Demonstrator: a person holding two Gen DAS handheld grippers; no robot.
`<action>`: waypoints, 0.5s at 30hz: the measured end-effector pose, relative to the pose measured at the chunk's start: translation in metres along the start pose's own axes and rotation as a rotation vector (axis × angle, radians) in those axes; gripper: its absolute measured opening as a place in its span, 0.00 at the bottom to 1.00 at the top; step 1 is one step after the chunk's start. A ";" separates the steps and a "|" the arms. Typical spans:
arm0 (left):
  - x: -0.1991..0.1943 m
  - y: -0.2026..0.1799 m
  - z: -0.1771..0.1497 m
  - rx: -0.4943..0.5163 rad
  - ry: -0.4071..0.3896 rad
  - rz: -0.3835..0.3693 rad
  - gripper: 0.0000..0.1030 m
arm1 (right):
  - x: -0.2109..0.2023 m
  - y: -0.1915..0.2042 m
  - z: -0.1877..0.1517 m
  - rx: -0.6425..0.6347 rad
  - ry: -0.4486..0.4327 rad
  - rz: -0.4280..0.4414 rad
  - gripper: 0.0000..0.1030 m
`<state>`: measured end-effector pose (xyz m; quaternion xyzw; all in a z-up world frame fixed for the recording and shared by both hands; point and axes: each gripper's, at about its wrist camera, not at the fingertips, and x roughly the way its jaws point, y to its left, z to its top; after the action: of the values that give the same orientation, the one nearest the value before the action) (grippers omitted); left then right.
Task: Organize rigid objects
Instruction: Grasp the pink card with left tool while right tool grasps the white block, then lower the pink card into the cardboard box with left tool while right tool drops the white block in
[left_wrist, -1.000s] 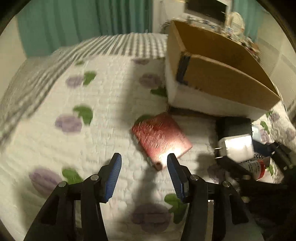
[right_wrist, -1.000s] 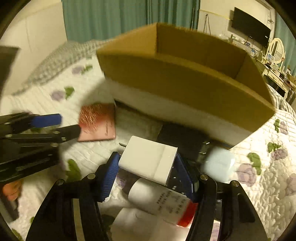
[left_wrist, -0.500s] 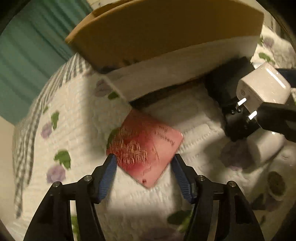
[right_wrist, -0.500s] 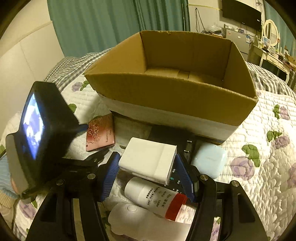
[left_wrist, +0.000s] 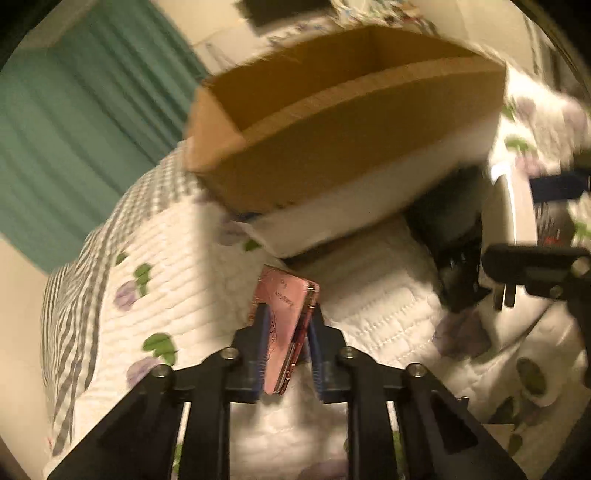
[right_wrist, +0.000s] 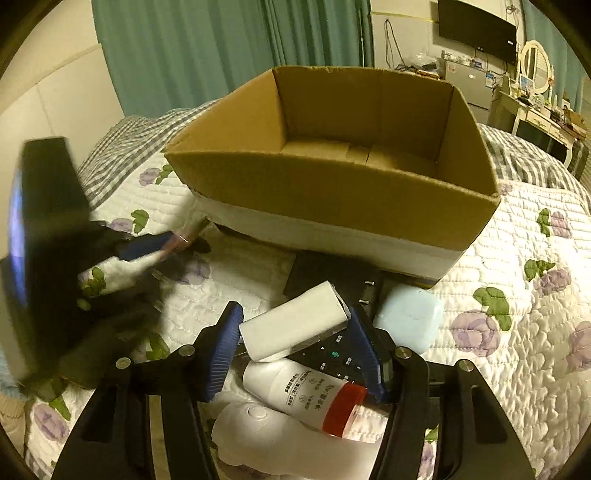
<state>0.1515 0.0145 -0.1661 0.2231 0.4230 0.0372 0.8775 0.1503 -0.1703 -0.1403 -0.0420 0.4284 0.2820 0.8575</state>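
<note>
- Up off the quilt comes the pink card case (left_wrist: 286, 325), which half a second back lay flat between open fingers; now the left gripper (left_wrist: 286, 332) has closed on it and holds it on edge, tilted.
- Big target first: the cardboard box (right_wrist: 332, 206) sits open-topped on the floral quilt (right_wrist: 535, 332), its floor bare as far as I can see, right behind both grippers.
- Over on the other side, the right gripper (right_wrist: 295, 332) has the white charger block (right_wrist: 295, 328) between its blue pads, held slanted; the left view shows its prongs sticking out.
- My read for doing this well: lift each piece clear over the near wall before letting go, and keep the two grippers from crossing. That thin case is pinched near one end, so a slow, level carry looks wise.
- Waiting below: a black remote (right_wrist: 340, 354), a pale blue case (right_wrist: 410, 325), a white bottle with a red cap (right_wrist: 306, 395).
- Writing: the bottle label carries small printed characters, too small to make out; the card case shows faint lettering, unreadable in the blur.
</note>
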 end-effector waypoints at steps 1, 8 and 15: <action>-0.006 0.008 0.001 -0.034 -0.008 0.010 0.10 | -0.002 0.000 0.000 0.001 -0.007 0.002 0.56; -0.056 0.047 0.010 -0.231 -0.091 -0.084 0.08 | -0.019 0.004 0.004 -0.006 -0.051 0.004 0.56; -0.109 0.045 0.022 -0.295 -0.157 -0.167 0.08 | -0.074 0.003 0.029 -0.024 -0.173 0.004 0.55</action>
<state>0.1041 0.0190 -0.0560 0.0586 0.3602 0.0083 0.9310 0.1345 -0.1921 -0.0659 -0.0270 0.3491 0.2914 0.8902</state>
